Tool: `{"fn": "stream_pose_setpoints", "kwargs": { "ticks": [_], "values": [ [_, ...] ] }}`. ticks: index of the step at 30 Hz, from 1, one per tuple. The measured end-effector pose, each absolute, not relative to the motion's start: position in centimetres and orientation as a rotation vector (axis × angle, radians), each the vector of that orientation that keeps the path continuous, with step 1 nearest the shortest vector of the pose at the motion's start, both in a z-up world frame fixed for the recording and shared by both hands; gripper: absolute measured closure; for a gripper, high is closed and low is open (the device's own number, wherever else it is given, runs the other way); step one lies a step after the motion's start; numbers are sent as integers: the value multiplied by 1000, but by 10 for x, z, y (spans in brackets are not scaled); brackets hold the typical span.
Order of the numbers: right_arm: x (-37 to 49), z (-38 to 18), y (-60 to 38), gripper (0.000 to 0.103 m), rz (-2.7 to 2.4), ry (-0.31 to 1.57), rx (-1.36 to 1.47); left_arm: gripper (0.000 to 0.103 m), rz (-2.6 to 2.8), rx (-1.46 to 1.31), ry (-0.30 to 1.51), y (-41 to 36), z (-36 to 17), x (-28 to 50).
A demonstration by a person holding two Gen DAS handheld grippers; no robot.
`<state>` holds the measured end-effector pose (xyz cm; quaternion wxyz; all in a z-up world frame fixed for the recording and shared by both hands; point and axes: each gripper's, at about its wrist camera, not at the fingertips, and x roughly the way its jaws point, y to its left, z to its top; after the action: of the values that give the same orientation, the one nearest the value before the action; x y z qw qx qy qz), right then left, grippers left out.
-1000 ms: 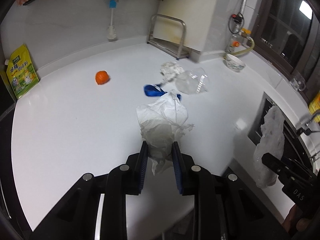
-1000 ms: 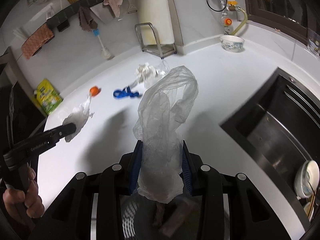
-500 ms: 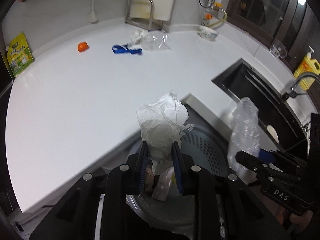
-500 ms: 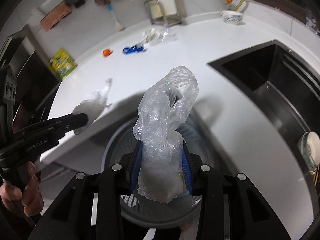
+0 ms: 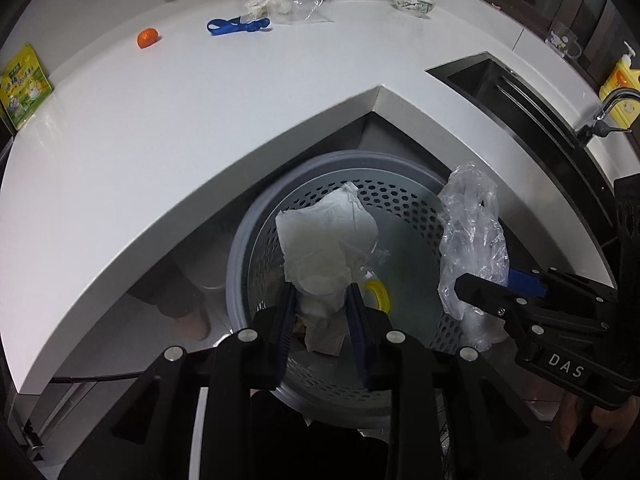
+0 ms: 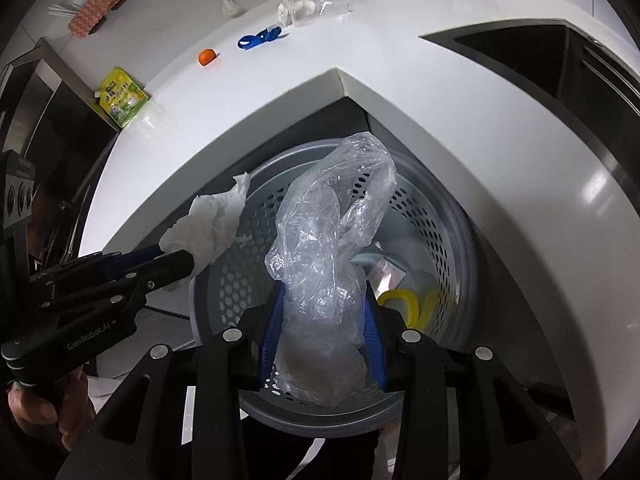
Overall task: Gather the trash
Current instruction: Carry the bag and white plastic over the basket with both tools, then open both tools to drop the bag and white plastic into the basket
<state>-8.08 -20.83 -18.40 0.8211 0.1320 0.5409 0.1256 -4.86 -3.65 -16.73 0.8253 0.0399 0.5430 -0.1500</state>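
Note:
A round grey perforated bin (image 5: 236,256) stands below the corner of the white counter (image 5: 160,140). My left gripper (image 5: 322,300) hangs over the bin's mouth with a crumpled white tissue (image 5: 320,240) between its blue pads; the jaws are opening, and the tissue still stands upright against them. My right gripper (image 6: 323,292) is shut on a crumpled clear plastic bag (image 6: 328,232), also above the bin (image 6: 228,276). Each wrist view shows the other tool: the right gripper (image 5: 480,280) with the bag (image 5: 472,232), the left gripper (image 6: 188,264) with the tissue (image 6: 212,224).
Inside the bin lie a yellow ring (image 5: 376,292) and scraps. On the counter sit an orange fruit (image 5: 147,37), a blue strap (image 5: 236,26), crumpled paper with clear plastic (image 5: 288,2), a bowl (image 5: 414,2) and a green pouch (image 5: 22,84). A dark sink (image 5: 500,80) is at right.
Both grippers have pulled back from over the counter and come down above the bin, each carrying its load. The left jaws stand slightly wider than before.

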Motion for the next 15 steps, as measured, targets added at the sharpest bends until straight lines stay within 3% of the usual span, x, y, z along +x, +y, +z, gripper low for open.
{"fn": "stream_pose_setpoints", "kwargs": {
  "ticks": [1, 2, 3, 7, 15],
  "values": [
    [-81, -184, -208, 57, 262, 1151, 271, 58, -305, 90, 1160, -35, -168, -49],
    [-80, -185, -208, 40, 253, 1151, 261, 38, -294, 91, 1162, -35, -168, -49],
    [-79, -185, -209, 34, 243, 1149, 253, 33, -283, 83, 1154, -32, -166, -50],
    [-77, -183, -212, 27, 217, 1142, 234, 28, -256, 73, 1146, -25, -163, -49],
    [-74, -183, -217, 27, 209, 1155, 251, 24, -220, 65, 1151, -17, -161, -50]
  ]
}}
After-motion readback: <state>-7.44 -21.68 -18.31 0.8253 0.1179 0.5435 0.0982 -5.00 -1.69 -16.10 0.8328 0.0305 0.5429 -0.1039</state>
